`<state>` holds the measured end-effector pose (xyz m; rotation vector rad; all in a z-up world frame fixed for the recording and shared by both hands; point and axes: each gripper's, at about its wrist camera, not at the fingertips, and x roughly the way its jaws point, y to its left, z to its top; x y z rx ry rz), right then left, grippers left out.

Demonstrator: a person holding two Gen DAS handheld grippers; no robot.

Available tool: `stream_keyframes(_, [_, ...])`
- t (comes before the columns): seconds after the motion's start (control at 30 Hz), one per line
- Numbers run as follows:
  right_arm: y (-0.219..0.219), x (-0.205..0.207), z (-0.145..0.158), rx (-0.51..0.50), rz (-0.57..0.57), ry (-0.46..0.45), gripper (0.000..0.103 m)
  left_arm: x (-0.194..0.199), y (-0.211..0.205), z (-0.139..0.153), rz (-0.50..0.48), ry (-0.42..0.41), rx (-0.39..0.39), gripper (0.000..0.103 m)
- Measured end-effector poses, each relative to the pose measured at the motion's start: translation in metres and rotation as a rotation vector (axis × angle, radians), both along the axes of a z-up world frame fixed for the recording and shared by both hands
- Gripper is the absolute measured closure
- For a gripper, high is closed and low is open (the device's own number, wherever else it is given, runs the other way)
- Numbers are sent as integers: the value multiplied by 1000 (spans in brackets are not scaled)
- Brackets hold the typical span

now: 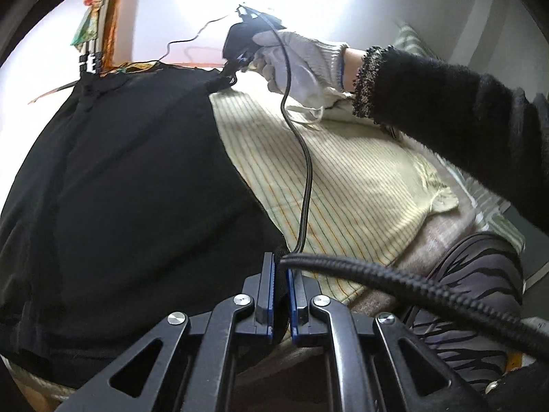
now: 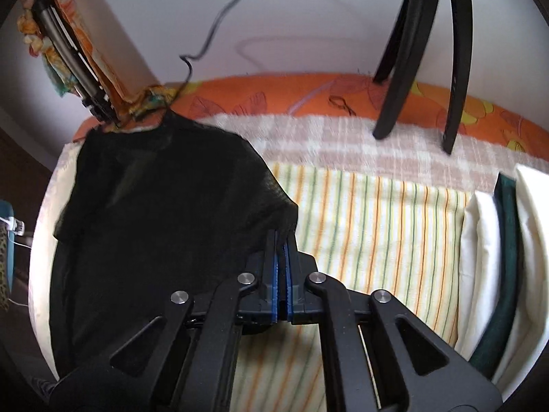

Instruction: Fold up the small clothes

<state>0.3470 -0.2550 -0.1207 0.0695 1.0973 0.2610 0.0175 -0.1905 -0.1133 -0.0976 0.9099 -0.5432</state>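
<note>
Bedding fills both views: a striped sheet [image 2: 377, 219] over a checked blanket [image 2: 343, 144], orange floral cover [image 2: 274, 94] along the far edge. On it lies the black garment [image 2: 164, 213], its long axis running from the grippers toward the far corner. The left gripper [image 1: 281, 281] is pressed together on its near edge; the right gripper [image 2: 282, 257] pinches another edge, held by a gloved hand [image 1: 302, 65]. A black cable [image 1: 305, 178] crosses the sheet. Folded white and green cloths [image 2: 494, 257] lie beside.
</note>
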Motion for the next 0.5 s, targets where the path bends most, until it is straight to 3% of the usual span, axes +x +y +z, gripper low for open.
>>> stream_keyframes(0.3, [39, 4, 43, -6, 18, -58, 100, -1, 31, 4, 47, 6, -73, 100])
stream_keyframes(0.5, [82, 14, 62, -67, 48, -89, 100, -2, 60, 10, 96, -5, -125, 100])
